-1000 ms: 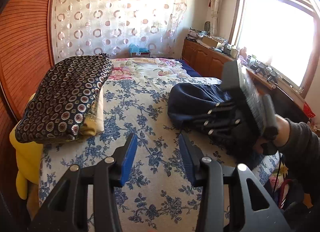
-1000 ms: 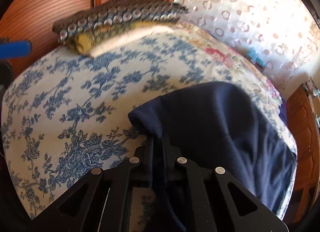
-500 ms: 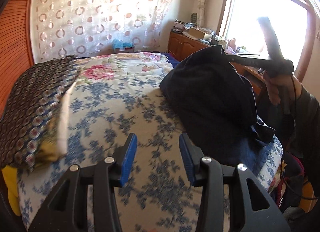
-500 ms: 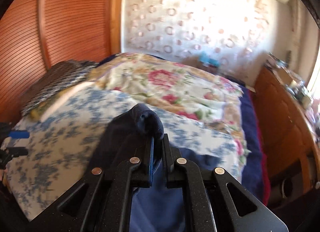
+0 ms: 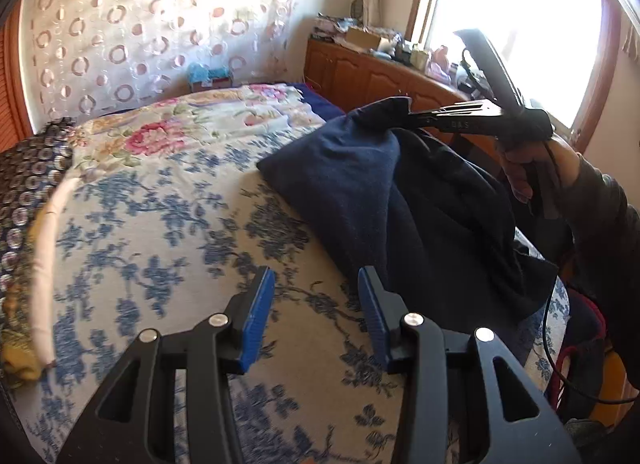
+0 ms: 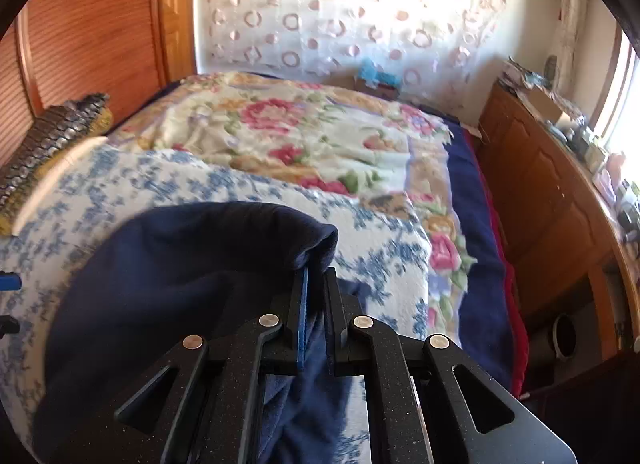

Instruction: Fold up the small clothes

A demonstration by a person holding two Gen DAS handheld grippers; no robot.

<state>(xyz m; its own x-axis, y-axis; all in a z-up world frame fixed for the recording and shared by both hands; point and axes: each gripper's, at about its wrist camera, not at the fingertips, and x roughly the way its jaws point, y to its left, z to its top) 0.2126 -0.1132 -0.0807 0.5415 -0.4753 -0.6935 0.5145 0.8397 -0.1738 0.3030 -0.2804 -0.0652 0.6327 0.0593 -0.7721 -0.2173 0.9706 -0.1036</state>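
Right gripper clamped on one edge of the dark navy fleece garment, jaws nearly together with cloth pinched between them. A second ago this gripper was low, with the garment lying spread on the bed; since then that edge has come up and the cloth now hangs from the gripper in a slanted drape. The lower part rests on the blue-and-white floral bedspread, and the far side trails off the bed's edge near the person's hand.

Reading: the garment is being lifted to shake out or lay flat. No fold made yet; task looks early.

Left gripper empty, blue pads partly apart, nothing between them. It has slid across the bedspread toward the garment. The garment's lower hem now sits just beyond its right-hand fingertip, near but not touching as far as the left wrist view shows.

Likely next need: the left gripper takes a second corner so the cloth can be stretched between both.

Elsewhere: dark patterned cushion stack at the bed's left side, well apart from the work. Pink-flowered blanket farther up the bed.
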